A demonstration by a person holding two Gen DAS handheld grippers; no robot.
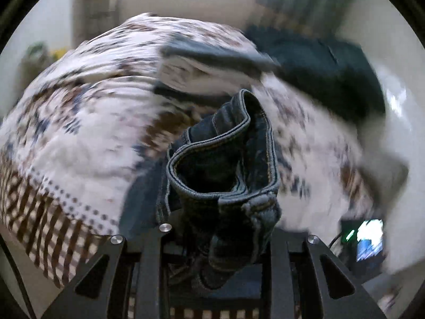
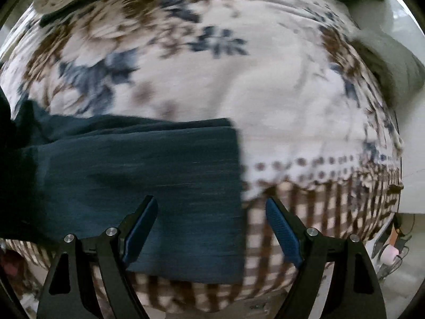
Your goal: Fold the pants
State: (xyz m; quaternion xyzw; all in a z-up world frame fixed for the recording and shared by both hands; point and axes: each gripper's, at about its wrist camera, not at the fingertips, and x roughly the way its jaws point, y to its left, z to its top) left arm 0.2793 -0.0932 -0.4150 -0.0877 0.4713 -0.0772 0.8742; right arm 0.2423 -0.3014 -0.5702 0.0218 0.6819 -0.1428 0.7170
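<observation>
In the left wrist view my left gripper (image 1: 215,228) is shut on the dark denim pants (image 1: 225,159), whose stitched hem bunches up between the fingers above the bed. In the right wrist view the pants (image 2: 148,175) lie flat as a dark blue band across the floral bedsheet (image 2: 279,101), ending in a straight edge just right of centre. My right gripper (image 2: 211,228) is open and empty, with its blue-padded fingers (image 2: 284,231) over that end of the pants near the bed's front edge.
A stack of folded clothes (image 1: 212,63) and a dark garment (image 1: 324,71) lie at the far side of the bed. A grey cloth (image 2: 393,66) sits at the bed's right edge. Floor clutter (image 2: 393,252) shows at the lower right.
</observation>
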